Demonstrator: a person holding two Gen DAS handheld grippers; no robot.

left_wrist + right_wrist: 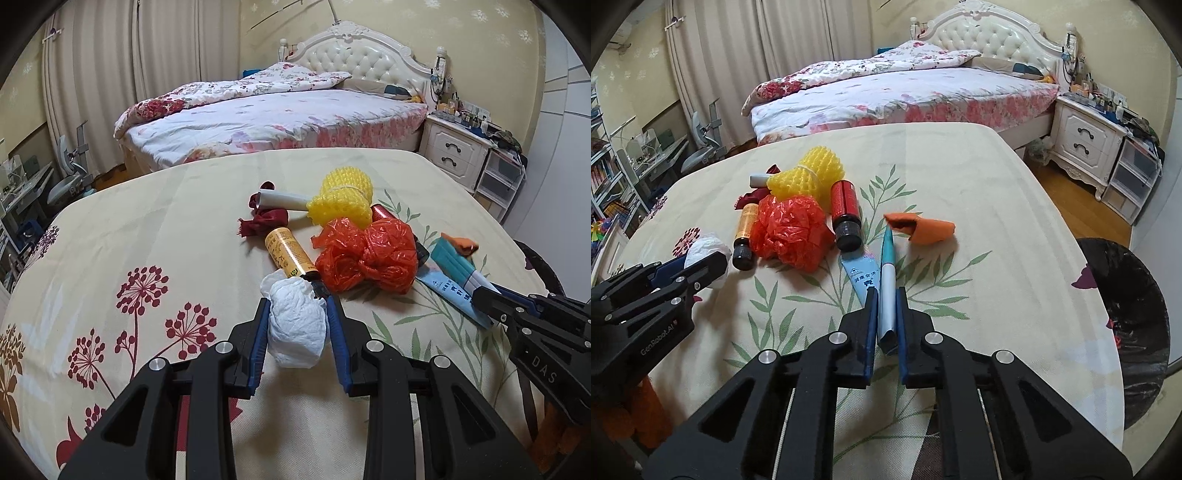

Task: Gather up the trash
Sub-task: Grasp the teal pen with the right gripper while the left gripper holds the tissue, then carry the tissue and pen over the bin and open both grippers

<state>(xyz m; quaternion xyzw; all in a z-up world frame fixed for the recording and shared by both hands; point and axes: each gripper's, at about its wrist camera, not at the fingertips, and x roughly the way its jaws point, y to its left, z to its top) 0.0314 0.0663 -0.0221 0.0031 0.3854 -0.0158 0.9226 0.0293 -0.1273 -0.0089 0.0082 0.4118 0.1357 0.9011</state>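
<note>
L gripper [297, 317]: jaws clamped on a white tissue wad [295, 325], pads pressing both its sides, wad resting on the floral cloth [147, 229]. R gripper [886, 306]: jaws together on a flattened teal/white tube [888, 291], which lies lengthwise between the pads w/ its teal end pointing far.

From the R view, just left of the tube's far end: red bottle [844, 214], black cap toward near side. Right of that end, close by: orange scrap [919, 229]. Left of the red bottle, touching: crumpled orange bag [792, 230]. Left of the bag: amber bottle [744, 236], cap near. Behind the bag: yellow foam net [809, 177], w/ a white tube [759, 181] and dark red cloth [759, 195] at its left. Tissue wad + L gripper sit at the near-left of the pile.

Far right, off the cloth edge: black bin bag [1126, 314], mouth open. Far side: bed [905, 96] w/ floral bedding, white nightstand [1086, 144] at its right, curtains [757, 55] far left.
</note>
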